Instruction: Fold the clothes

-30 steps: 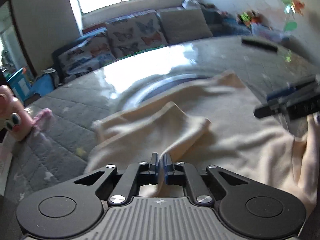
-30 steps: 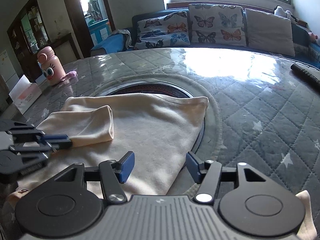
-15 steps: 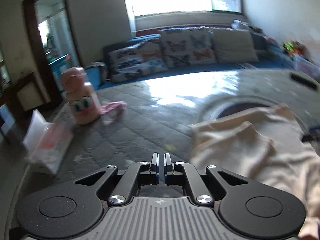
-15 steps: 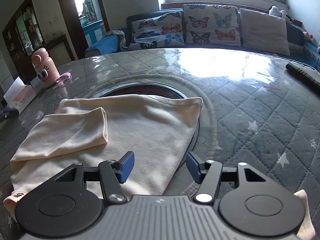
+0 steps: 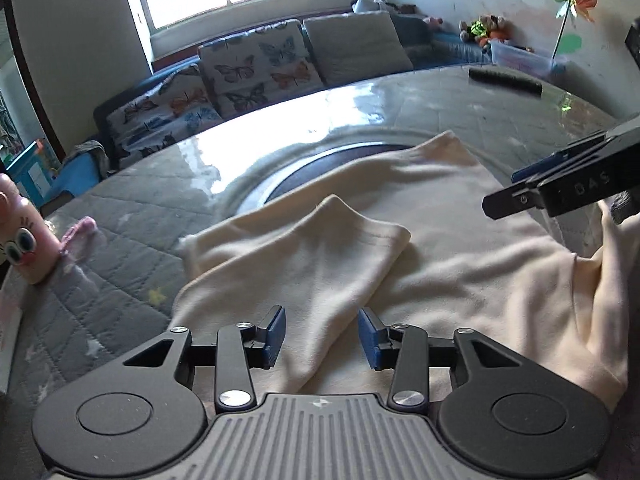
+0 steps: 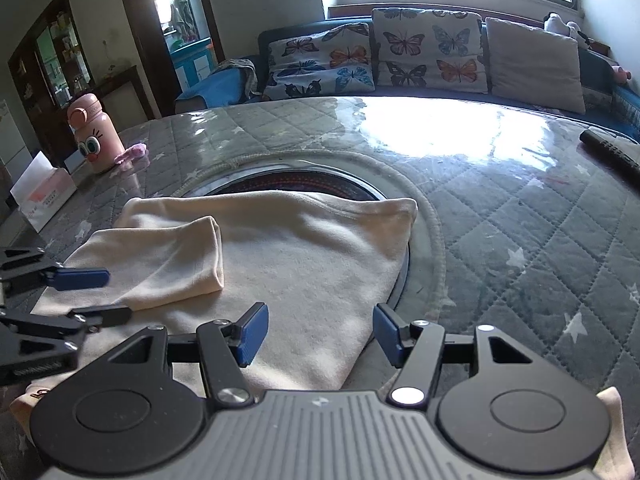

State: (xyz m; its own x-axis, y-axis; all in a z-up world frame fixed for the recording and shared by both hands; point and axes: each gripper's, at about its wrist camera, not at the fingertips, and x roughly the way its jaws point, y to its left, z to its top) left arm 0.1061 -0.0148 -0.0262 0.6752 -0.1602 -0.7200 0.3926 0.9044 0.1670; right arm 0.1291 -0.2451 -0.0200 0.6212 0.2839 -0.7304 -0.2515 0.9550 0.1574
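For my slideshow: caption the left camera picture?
Left gripper opening over a cream garment with one sleeve folded in.

Garment (image 6: pixel 304 264) spread on quilted table (image 6: pixel 520 240), lower centre of right wrist view; folded sleeve (image 6: pixel 176 264) lying on its left part; far edge over round inset (image 6: pixel 288 178) in table centre; bottle (image 6: pixel 94 136) at upper left on table, tissue box (image 6: pixel 42 196) just below-left of it; remote (image 6: pixel 610 152) at right edge; sofa cushions (image 6: pixel 428 56) behind table, across top; left gripper (image 5: pixel 322 336) above sleeve's near end (jaws opening, nothing pinched); right gripper (image 6: pixel 318 332) over garment's near edge, lower centre.
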